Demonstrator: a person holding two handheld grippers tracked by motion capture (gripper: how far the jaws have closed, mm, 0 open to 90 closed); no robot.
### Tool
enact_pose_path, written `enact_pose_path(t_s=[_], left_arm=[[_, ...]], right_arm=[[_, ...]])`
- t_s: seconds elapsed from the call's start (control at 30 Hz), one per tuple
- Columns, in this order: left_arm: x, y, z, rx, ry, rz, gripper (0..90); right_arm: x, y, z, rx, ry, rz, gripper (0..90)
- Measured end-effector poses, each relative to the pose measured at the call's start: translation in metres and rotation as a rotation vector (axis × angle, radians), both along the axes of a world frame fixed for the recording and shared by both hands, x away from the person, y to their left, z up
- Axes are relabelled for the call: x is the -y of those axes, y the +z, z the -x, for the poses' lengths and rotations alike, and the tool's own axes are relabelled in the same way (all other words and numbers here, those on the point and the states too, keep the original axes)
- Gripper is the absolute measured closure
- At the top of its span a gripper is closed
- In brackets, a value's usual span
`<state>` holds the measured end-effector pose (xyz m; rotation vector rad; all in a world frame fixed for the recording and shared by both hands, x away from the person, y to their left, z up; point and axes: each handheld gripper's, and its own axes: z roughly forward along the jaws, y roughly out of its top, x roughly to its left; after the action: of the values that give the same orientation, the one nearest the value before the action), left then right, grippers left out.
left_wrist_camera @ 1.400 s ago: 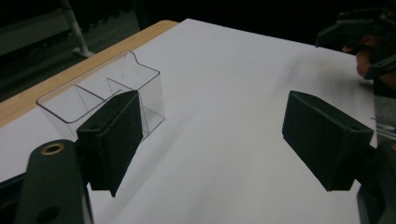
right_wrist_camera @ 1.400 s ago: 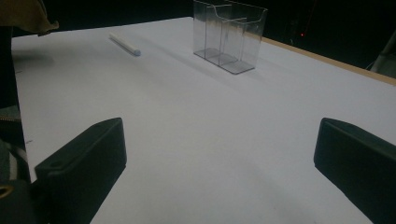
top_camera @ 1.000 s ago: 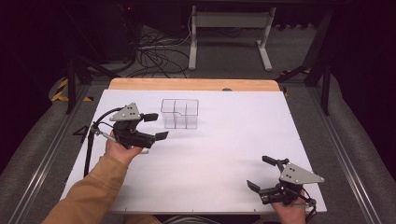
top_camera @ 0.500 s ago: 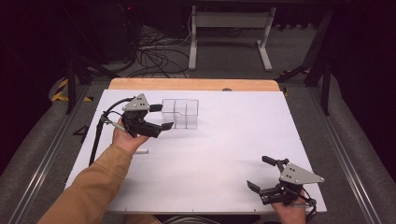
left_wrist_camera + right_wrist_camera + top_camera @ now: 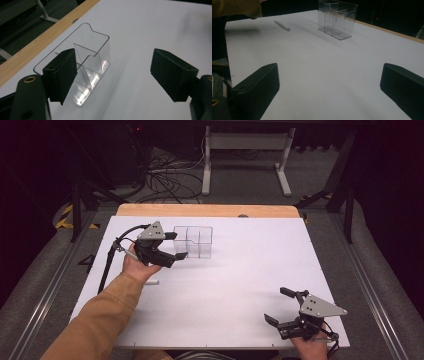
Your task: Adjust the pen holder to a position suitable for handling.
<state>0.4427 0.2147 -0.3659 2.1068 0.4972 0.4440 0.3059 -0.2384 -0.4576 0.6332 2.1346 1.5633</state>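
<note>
glossy clear plastic holder (image 5: pixel 87 62); matt white table (image 5: pixel 240 285).

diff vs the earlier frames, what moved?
The left gripper moved up the table toward the clear plastic holder and now sits at its left end, jaws open, gripping nothing; one jaw overlaps the holder's wall in the left gripper view. The jaws just closed slightly. Unchanged: the holder, the white stick on the table, and the right gripper, open near the front edge.

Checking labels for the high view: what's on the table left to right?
Left gripper → clear organizer → right gripper. The small white stick by the left sleeve is left out, since it overlaps the arm.
</note>
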Motion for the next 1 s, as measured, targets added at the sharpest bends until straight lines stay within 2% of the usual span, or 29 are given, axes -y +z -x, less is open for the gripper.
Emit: enact_pose_path(t_s=[0.1,0.2,0.4,0.53,0.63,0.77,0.93,1.0], left_arm=[[0.003,0.001,-0.005,0.002,-0.006,-0.046,23.4],[0.005,0.002,-0.013,-0.02,-0.005,-0.081,23.4],[0.007,0.003,-0.031,-0.051,0.017,-0.114,27.2],[0.012,0.001,-0.039,-0.061,0.027,-0.159,29.8],[0.017,-0.002,-0.044,-0.066,0.036,-0.191,31.2],[0.021,-0.004,-0.05,-0.097,0.058,-0.191,31.4],[0.023,-0.011,-0.057,-0.107,0.088,-0.25,34.1],[0.023,-0.014,-0.06,-0.111,0.098,-0.262,35.1]], right_arm=[[0.0,0.0,0.0,-0.001,0.003,0.001,3.0],[-0.001,0.0,0.0,-0.004,0.005,0.0,2.9],[0.0,-0.001,0.0,-0.004,0.011,-0.002,2.9],[0.0,-0.001,0.0,-0.007,0.009,-0.004,2.9],[0.0,-0.001,0.0,-0.009,0.01,-0.004,2.9],[0.001,-0.001,0.0,-0.011,0.014,-0.006,2.9],[0.001,-0.002,0.0,-0.011,0.016,-0.007,2.9],[0.001,-0.002,0.0,-0.012,0.018,-0.007,3.0]])
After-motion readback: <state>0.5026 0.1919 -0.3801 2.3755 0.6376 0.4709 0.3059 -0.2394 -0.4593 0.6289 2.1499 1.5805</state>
